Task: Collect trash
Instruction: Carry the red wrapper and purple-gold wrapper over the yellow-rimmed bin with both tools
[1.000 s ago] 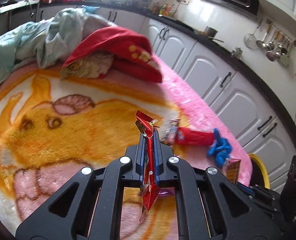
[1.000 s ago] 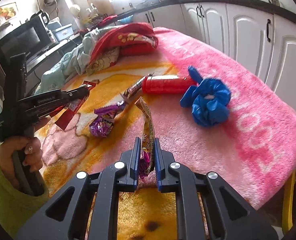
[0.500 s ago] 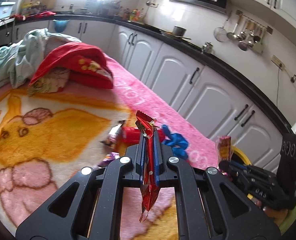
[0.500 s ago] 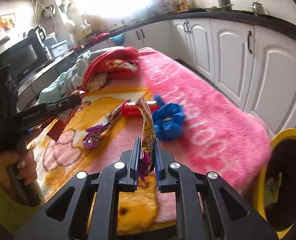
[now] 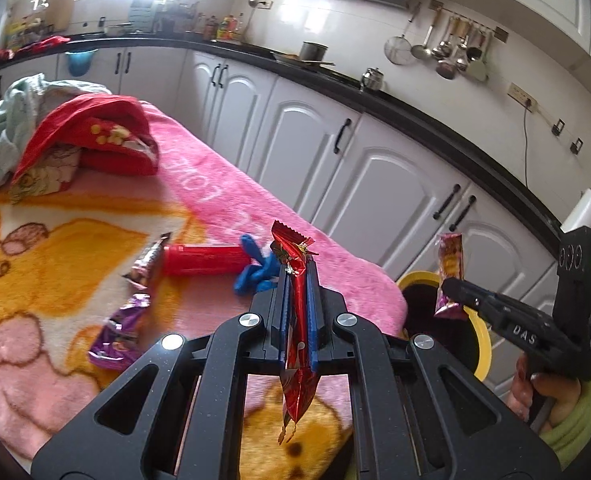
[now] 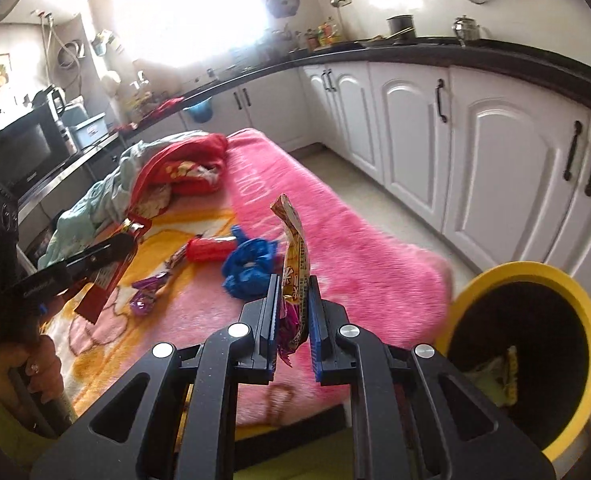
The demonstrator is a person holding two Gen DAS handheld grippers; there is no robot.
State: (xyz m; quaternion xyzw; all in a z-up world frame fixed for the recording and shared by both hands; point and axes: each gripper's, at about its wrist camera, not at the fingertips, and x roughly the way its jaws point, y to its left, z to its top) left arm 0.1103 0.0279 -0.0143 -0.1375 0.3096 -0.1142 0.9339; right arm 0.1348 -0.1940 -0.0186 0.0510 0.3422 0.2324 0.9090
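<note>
Close by, the left claw (image 5: pixel 298 280) is clenched on a red foil wrapper (image 5: pixel 295 320), which stands up between the blue pads and hangs out below them. The right claw (image 6: pixel 293 284) grips a yellow and purple snack wrapper (image 6: pixel 295 276) the same way, upright between its pads. Both are held above the near end of a pink and orange blanket (image 5: pixel 223 200). Just past that end stands a yellow-rimmed bin (image 6: pixel 535 276) with a dark inside and something pale lying in it.

Farther along the blanket lie a purple wrapper (image 5: pixel 119 328), another crumpled wrapper (image 5: pixel 145 266) touching a red tube (image 5: pixel 203 260), and a bunched blue bag (image 5: pixel 255 274) just beside the tube's other end. At the far end sits a heap of red cloth (image 5: pixel 91 136) and pale green cloth (image 5: pixel 15 120). White cabinets (image 5: pixel 319 160) under a black worktop run along the wall.
</note>
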